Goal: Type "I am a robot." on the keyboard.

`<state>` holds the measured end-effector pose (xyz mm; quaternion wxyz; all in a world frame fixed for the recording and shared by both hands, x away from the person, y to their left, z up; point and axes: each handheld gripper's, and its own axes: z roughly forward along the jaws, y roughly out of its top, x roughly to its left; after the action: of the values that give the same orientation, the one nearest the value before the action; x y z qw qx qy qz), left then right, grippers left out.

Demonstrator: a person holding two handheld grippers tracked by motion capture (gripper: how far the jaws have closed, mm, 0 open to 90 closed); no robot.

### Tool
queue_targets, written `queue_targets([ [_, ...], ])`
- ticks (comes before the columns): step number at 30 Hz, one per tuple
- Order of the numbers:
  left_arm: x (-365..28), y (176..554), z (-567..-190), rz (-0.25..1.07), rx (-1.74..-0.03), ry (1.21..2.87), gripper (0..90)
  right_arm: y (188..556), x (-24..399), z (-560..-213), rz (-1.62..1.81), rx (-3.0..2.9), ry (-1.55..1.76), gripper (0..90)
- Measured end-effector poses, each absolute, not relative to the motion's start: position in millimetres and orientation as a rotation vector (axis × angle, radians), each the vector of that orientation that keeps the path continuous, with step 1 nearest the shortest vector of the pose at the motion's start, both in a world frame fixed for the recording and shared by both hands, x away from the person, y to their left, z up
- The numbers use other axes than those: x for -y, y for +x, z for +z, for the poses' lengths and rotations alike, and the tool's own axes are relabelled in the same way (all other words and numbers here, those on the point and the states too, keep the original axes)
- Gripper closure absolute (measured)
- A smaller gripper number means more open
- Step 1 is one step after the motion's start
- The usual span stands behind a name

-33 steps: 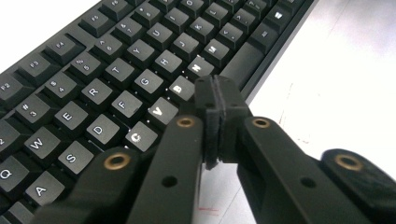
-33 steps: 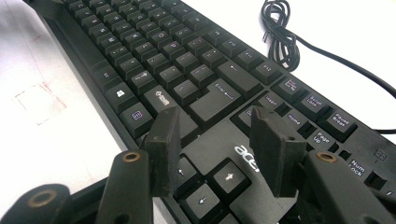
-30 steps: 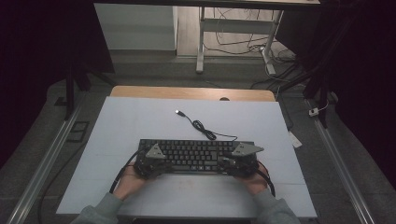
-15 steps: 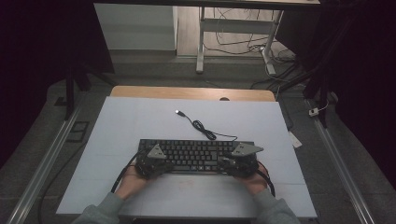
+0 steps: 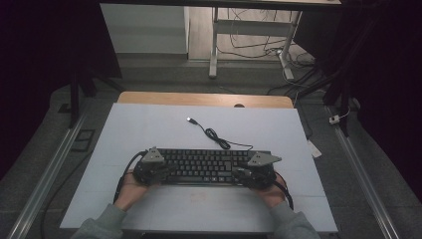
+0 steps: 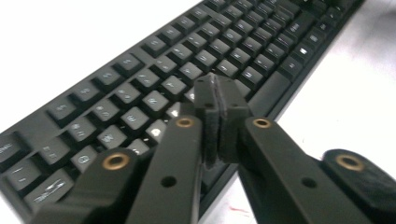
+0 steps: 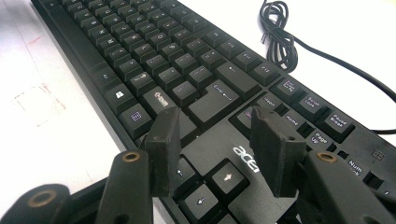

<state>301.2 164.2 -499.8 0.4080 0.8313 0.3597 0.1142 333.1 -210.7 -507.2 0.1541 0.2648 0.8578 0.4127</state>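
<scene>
You have one black keyboard point(image 5: 206, 166) on one white table point(image 5: 149, 124), with one cable point(image 5: 214, 134) trailing from it. You hold two grippers, the left gripper point(image 5: 149, 172) and the right gripper point(image 5: 254, 174).

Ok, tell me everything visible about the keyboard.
The keyboard is a black, plastic-looking, full-size Acer model with arrow keys and a number pad. It lies flat near the white table's front edge. Its black cable coils behind it and ends in a loose USB plug. The left gripper, shut, and the right gripper, open, hover over its ends.
</scene>
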Motion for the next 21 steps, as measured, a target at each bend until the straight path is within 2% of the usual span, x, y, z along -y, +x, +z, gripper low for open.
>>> queue_targets([
  [10, -177, 305, -498, 0.319, -0.984, 2.051, 58.0, 332, 211, -507, 1.199, -2.457, 0.755, 53.1],
  [16, -180, 308, -500, 0.327, -1.020, 2.043, 49.6, 333, 212, -507, 1.200, -2.455, 0.751, 53.2],
  [21, -180, 310, -501, 0.324, -1.037, 2.047, 46.3, 333, 212, -507, 1.197, -2.458, 0.751, 53.2],
])
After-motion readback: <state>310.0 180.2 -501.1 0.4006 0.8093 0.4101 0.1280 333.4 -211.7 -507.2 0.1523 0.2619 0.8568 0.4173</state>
